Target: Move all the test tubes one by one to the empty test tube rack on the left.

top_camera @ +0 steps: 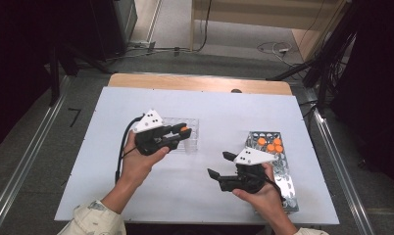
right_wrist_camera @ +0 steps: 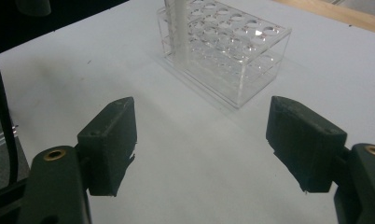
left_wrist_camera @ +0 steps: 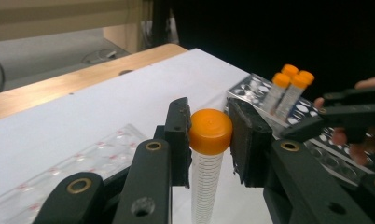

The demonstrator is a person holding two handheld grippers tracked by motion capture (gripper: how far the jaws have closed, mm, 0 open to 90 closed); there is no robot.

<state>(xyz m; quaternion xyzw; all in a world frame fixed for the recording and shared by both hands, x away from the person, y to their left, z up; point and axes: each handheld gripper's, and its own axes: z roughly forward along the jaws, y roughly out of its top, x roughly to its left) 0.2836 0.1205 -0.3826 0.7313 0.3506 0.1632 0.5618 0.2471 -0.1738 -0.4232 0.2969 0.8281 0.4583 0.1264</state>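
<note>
Clamping an orange-capped tube (left_wrist_camera: pixel 209 140), left gripper (top_camera: pixel 181 133) hovered over the clear rack (top_camera: pixel 190 132); right gripper (top_camera: pixel 220 164) jaws stood wide open, empty.

Clear glossy plastic rack (right_wrist_camera: pixel 225 51); perforated shiny metal rack (top_camera: pixel 278 169); matt white table sheet (top_camera: pixel 224 117); smooth orange plastic cap (left_wrist_camera: pixel 210 131); matt black pads (right_wrist_camera: pixel 108 140).

Left hand-held gripper (top_camera: pixel 181 133) clamped, right (top_camera: pixel 220 165) open.
</note>
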